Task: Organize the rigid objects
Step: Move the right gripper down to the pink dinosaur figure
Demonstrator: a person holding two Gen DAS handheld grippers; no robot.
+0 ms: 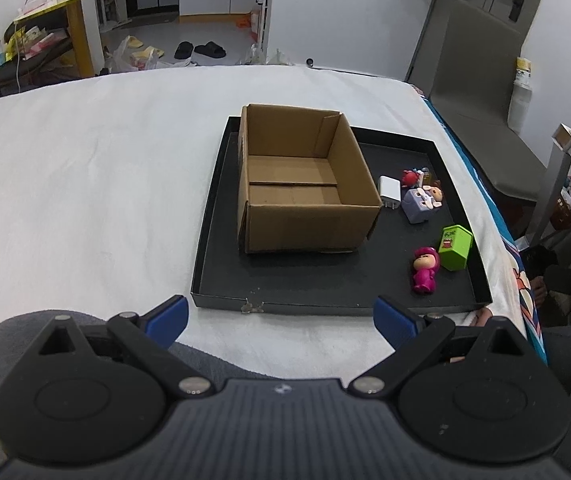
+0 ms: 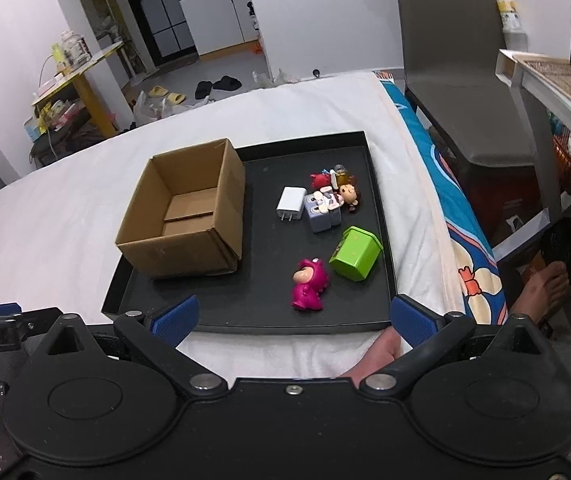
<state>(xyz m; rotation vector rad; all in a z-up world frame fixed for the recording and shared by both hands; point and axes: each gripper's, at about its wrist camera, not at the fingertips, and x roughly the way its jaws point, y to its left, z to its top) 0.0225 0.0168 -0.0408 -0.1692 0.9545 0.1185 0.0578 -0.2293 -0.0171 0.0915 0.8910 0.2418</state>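
Seemingly nothing is packed yet. From the left wrist view, my left gripper (image 1: pixel 279 316) hangs spread wide and holds nothing, short of the tray's (image 1: pixel 221 296) near rim. On the tray's left half sits the box (image 1: pixel 305 224), open side up and with nothing in it, which I judge is where the toys should go. All the small things lie to the box's right: a white charger (image 1: pixel 388 193) just beside its wall, a lilac cube (image 1: pixel 416 206) next to the charger with a small doll (image 1: pixel 433 193) against it, a red figure (image 1: pixel 408 177) behind them, then a green block (image 1: pixel 455 248) and a pink figure (image 1: pixel 424 270) nearer to me. Keeping the box on one side leaves me a straight path from the pile to its opening. The green block carries a printed face, but I cannot read any words on it.

From the right wrist view, my right gripper (image 2: pixel 295 318) is also spread and unloaded, hovering at the tray's near rim (image 2: pixel 245 328), closest to the pink figure (image 2: pixel 309 285), which lies on its back. I judge that one the easiest first pick. The green block (image 2: pixel 355 254) lies tipped on its side right of the box (image 2: pixel 183 216), with the charger (image 2: pixel 290 205) prongs toward me. At the far left, part of the other tool shows lettering reading "enRobot.AI", cut off at the edge.
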